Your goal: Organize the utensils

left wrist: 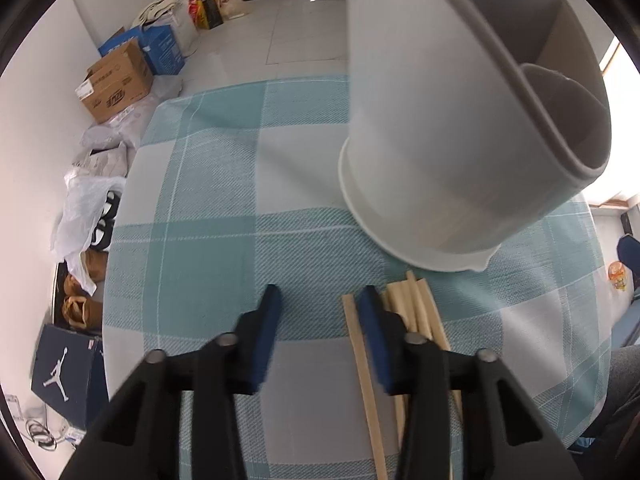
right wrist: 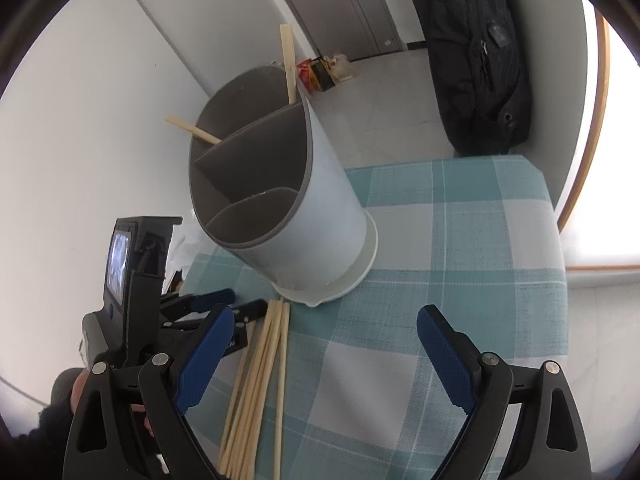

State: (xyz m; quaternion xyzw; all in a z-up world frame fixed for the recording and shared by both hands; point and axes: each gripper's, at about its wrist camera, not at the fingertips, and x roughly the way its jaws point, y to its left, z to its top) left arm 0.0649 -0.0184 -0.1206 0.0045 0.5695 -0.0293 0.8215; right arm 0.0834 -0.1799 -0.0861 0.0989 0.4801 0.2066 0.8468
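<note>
A white utensil holder (left wrist: 420, 140) (right wrist: 328, 208) with a grey three-part insert stands on the checked tablecloth (left wrist: 224, 208) (right wrist: 440, 280). Two wooden chopsticks (right wrist: 289, 64) lean in its rear compartment. Several more chopsticks (left wrist: 416, 312) (right wrist: 260, 380) lie loose on the cloth in front of its base. My left gripper (left wrist: 322, 312) (right wrist: 236, 302) points down at their ends. One chopstick (left wrist: 356, 344) lies between its jaws, close to the right pad and well apart from the left pad. My right gripper (right wrist: 324, 344) hangs open above the cloth, nothing in it, with the bundle near its left finger (right wrist: 208, 360).
The table's left edge drops to a floor with cardboard boxes (left wrist: 116, 80), plastic bags (left wrist: 88, 208) and a dark shoebox (left wrist: 64, 372). A black backpack (right wrist: 480, 60) stands behind the table's far edge. A person's hand (right wrist: 80, 392) holds the left gripper's handle.
</note>
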